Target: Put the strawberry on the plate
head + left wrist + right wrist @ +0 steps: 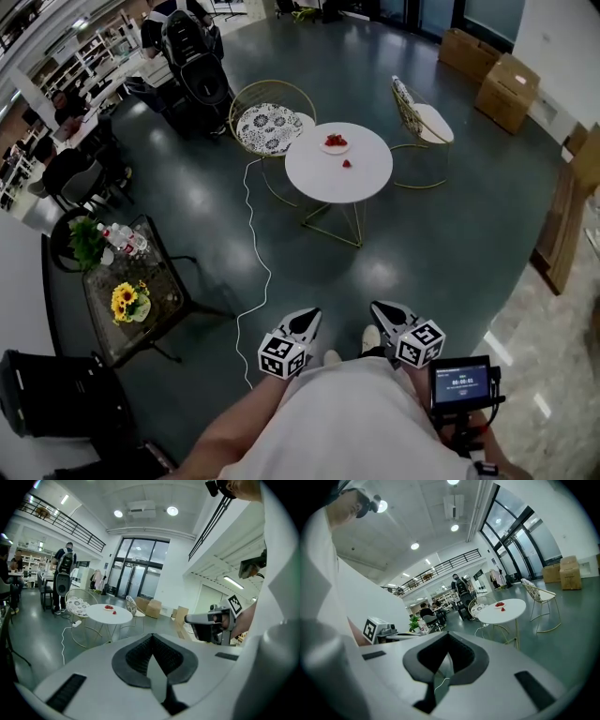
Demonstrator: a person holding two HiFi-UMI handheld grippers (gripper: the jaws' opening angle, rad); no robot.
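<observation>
Seen from the head view, the left gripper [307, 319] and right gripper [380, 309] are held side by side in front of the person's white top [356, 422]. The top covers the grippers' rear parts and the hands that carry them. Each gripper view shows its own jaws closed tip to tip with nothing between them. Only a narrow sliver of floor [441, 244] shows behind the tips. Both grippers point towards a round white table [366, 178], well away across the dark floor. A single strawberry [347, 164] lies on the bare tabletop just beside the plate [324, 147] and apart from it. The plate holds red fruit that is too small to count. Two wire chairs [272, 117] stand at the table's far side. A white cord [251, 234] runs over the floor from the table, and its near end is lost behind the person's arm. The digits on the small screen [460, 382] beside the right gripper are illegible.
</observation>
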